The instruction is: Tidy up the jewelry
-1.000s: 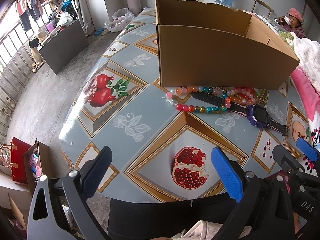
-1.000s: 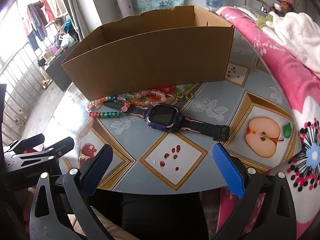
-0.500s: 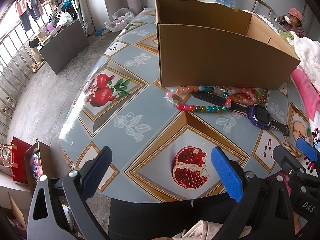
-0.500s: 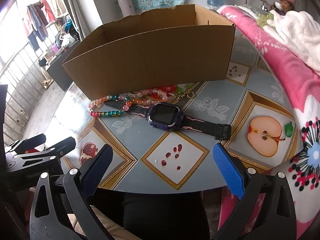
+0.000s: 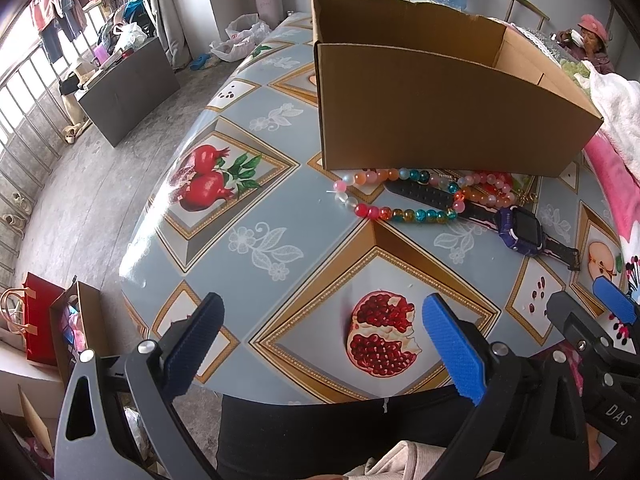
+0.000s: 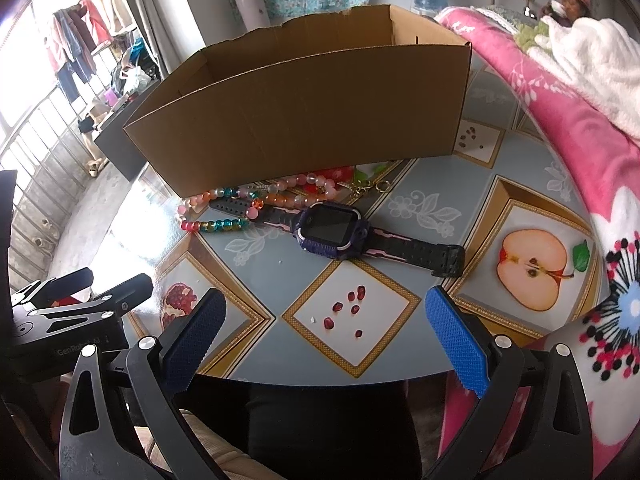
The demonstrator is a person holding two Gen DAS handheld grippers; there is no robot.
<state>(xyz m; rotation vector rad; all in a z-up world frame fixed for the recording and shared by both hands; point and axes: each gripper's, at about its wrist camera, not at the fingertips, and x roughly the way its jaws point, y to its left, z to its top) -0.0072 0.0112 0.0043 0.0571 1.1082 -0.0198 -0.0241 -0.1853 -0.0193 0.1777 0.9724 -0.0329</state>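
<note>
- The left gripper [image 5: 322,344], black with blue pads, has its two fingers spread wide with nothing between them, near the front edge of the table with the blue-grey fruit-picture cloth [image 5: 256,216].
- The big open brown cardboard box [image 5: 440,120] stands farther back on the table.
- The string of pink, orange, teal and red beads [image 5: 396,200] lies just in front of the box.
- The purple watch with a black strap [image 6: 334,232] lies beside the beads, its strap running under them.
- The right gripper [image 6: 324,340] is spread wide too, holding nothing, near the front edge.
</note>
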